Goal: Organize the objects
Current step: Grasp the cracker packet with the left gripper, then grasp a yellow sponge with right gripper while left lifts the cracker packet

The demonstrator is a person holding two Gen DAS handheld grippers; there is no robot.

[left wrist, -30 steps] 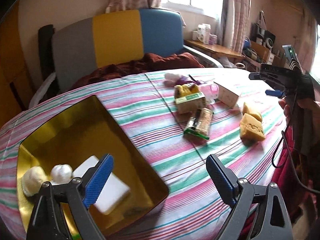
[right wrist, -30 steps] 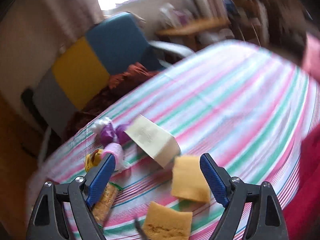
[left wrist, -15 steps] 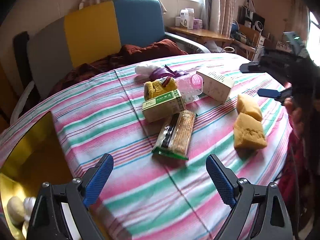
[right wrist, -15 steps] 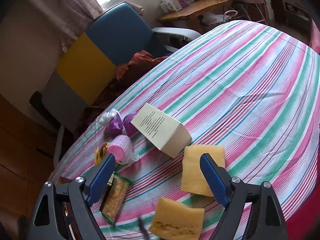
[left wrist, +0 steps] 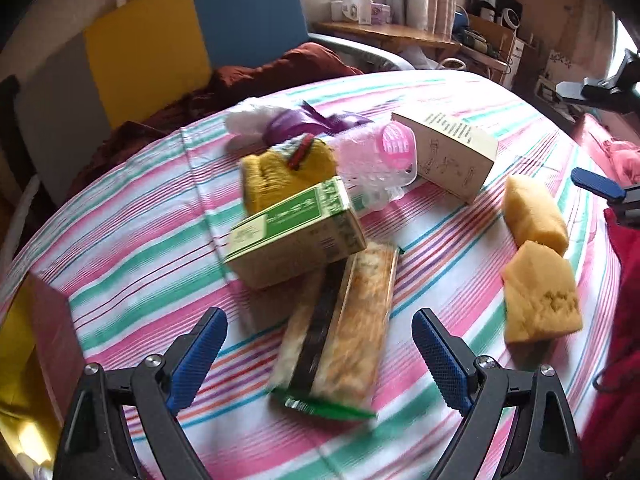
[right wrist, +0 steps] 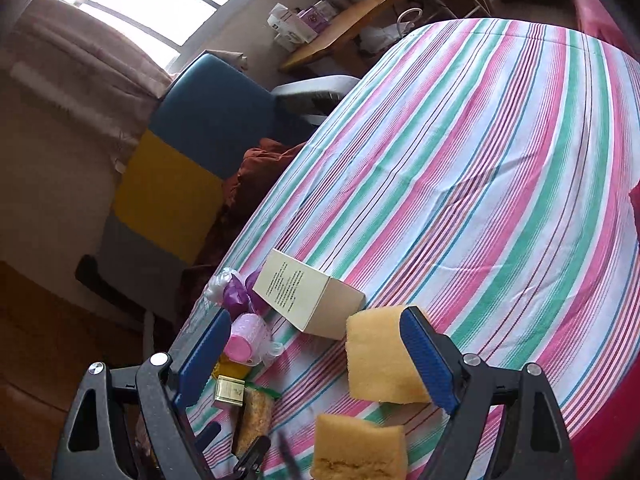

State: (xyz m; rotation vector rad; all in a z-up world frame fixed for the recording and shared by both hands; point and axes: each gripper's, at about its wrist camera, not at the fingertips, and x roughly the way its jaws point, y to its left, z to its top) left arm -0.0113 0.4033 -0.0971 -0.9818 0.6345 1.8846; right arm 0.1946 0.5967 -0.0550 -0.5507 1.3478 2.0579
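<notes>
Between the spread pads of the left claw (left wrist: 319, 354), which grips nothing, a wrapped snack bar (left wrist: 340, 326) lies on the striped tabletop (left wrist: 460, 92), its far end against a green carton (left wrist: 294, 234). It looks light and crinkly, probably slippery (best pinched across its narrow sides, mid-length). The right claw (right wrist: 316, 364) gapes empty near a sponge (right wrist: 380, 354). A second ago the left view held a gold tray; now only its edge (left wrist: 18, 344) shows.

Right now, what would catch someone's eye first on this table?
The pink and green striped tablecloth, then the clutter at its near end: a green box leaning on a wrapped snack bar that lies between the open left gripper. Two yellow sponges sit to the right.
</notes>
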